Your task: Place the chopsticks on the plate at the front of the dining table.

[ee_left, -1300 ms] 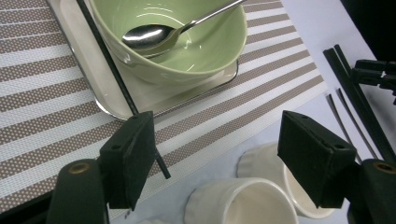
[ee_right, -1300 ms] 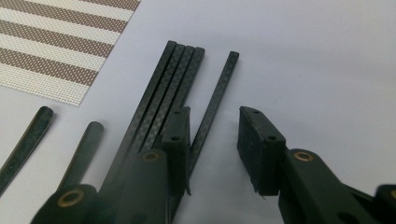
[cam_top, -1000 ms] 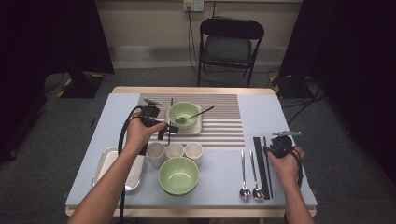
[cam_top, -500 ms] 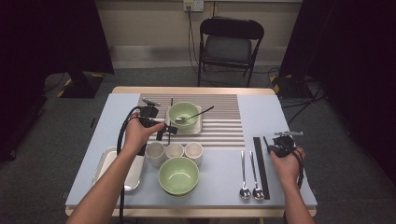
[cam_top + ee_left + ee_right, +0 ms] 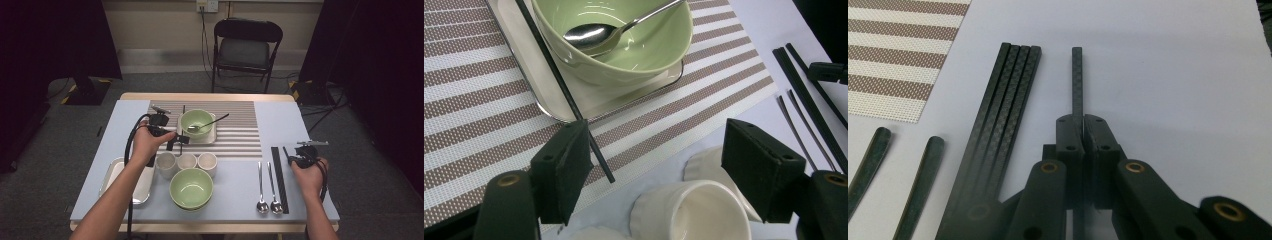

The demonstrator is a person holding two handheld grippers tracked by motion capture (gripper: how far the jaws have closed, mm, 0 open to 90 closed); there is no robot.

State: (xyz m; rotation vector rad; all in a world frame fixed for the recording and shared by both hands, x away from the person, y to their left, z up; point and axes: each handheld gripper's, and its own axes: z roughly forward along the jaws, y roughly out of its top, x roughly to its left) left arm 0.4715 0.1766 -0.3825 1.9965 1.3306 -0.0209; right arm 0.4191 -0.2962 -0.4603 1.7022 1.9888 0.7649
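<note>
The right gripper (image 5: 1083, 122) has its jaws pinched on a single black chopstick (image 5: 1077, 80), and they have just been closing onto it; the stick runs straight out ahead between the two pads, its long axis in line with the jaws, its free end lying on the pale blue table (image 5: 1173, 60) near the right edge; so the grip is taken partway down the stick, not at the end, and any lift will carry the long part ahead of the pads like a lever. Just to the left of it, and apart from it, lies the bundle of remaining chopsticks (image 5: 1008, 100), parallel or nearly so (three or four, packed side by side); two spoons (image 5: 267, 187) lie farther left again.

The left gripper (image 5: 659, 165) hangs with jaws wide and nothing between them, over the white cups (image 5: 691, 215) and just short of the tray (image 5: 524, 65); another chopstick (image 5: 559, 85) already lies slantwise across that tray beside the green bowl (image 5: 624, 45).

In my judgement the pinched stick belongs beside that one, well across the table; the right hand (image 5: 310, 175) holds it, the left is nearer the tray.
</note>
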